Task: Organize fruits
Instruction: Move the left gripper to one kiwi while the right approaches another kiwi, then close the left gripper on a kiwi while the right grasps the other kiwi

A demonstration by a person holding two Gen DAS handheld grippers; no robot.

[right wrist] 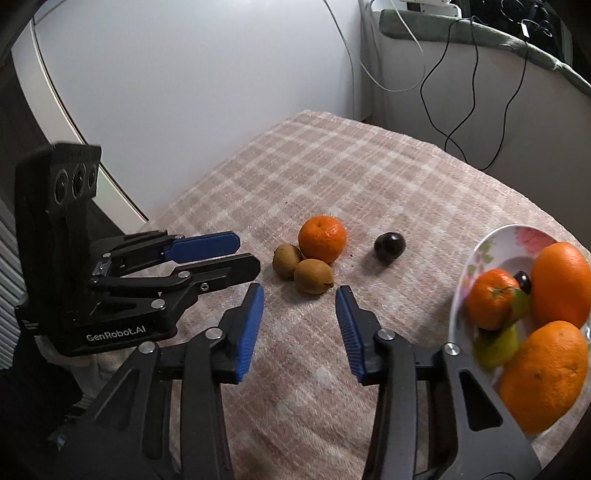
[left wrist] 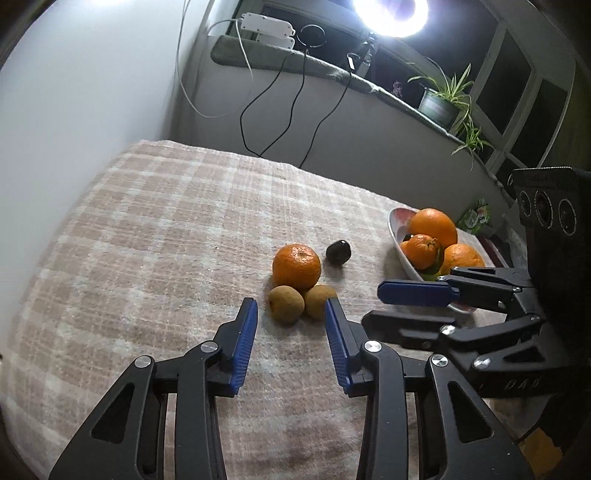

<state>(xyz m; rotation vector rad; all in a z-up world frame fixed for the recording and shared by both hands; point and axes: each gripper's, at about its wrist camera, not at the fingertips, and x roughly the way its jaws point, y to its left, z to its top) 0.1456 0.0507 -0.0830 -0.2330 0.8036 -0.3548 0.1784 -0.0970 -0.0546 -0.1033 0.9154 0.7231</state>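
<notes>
A mandarin [left wrist: 296, 266] [right wrist: 322, 239], two kiwis [left wrist: 286, 304] [right wrist: 313, 276] and a dark plum [left wrist: 338, 252] [right wrist: 389, 246] lie on the checked cloth. A flowered bowl [left wrist: 397, 218] [right wrist: 480, 254] at the right holds oranges [left wrist: 434, 226] [right wrist: 559, 284], a mandarin, a green fruit and a dark fruit. My left gripper [left wrist: 291, 306] is open and empty, just short of the kiwis. My right gripper [right wrist: 300, 291] is open and empty, just short of the nearer kiwi. Each gripper shows in the other's view, the right one [left wrist: 413, 306] and the left one [right wrist: 236, 254].
The checked cloth [left wrist: 166, 229] covers the table, which ends at a white wall on the left. Behind it is a ledge with cables [left wrist: 273, 103], a ring lamp [left wrist: 391, 14] and a potted plant [left wrist: 443, 99]. A green packet [left wrist: 476, 216] lies behind the bowl.
</notes>
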